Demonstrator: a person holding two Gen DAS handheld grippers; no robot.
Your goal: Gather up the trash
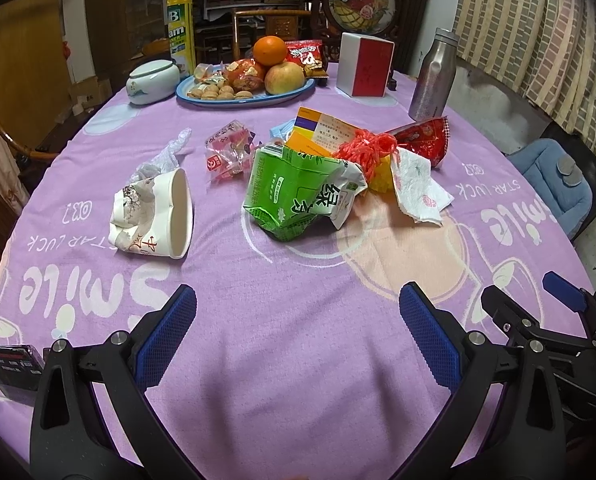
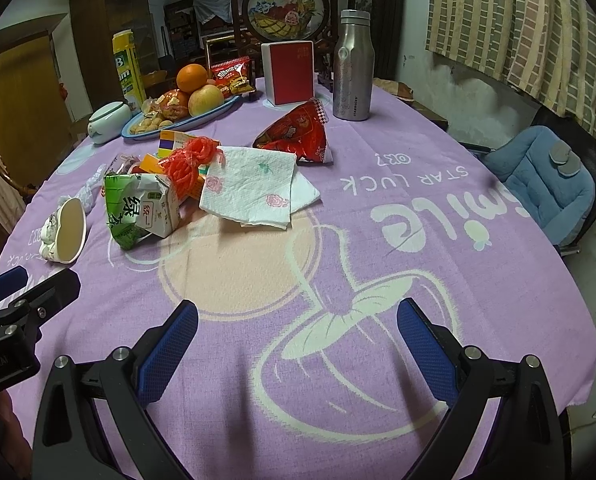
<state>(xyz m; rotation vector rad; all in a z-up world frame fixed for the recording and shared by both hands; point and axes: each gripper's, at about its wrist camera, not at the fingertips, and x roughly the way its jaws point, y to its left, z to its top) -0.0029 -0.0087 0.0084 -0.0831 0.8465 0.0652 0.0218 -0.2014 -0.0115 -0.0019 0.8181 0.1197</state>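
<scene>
Left wrist view: left gripper (image 1: 298,308) spread wide, blue pads (image 1: 165,338) empty, poised above bare purple tablecloth (image 1: 298,400), touching nothing. Ahead, well apart from the tips: crushed paper cup (image 1: 153,218) on its side to the left, crumpled green tea carton (image 1: 293,194) in the middle, touching an orange box (image 1: 322,134), red net (image 1: 368,150), white napkin (image 1: 418,192) and red wrapper (image 1: 424,136). Clear plastic scrap (image 1: 165,156) behind the cup, possibly a glove. Right gripper (image 1: 554,320) just beside, at the right edge.

Right wrist view: right gripper (image 2: 298,316) equally wide, nothing between its pads (image 2: 426,350), over the tablecloth (image 2: 438,280) print. Napkin (image 2: 253,188) nearest, carton (image 2: 141,208) and cup (image 2: 67,232) further left, wrapper (image 2: 302,134) beyond, near a steel bottle (image 2: 352,68). Left gripper (image 2: 25,292) at the left edge.
</scene>
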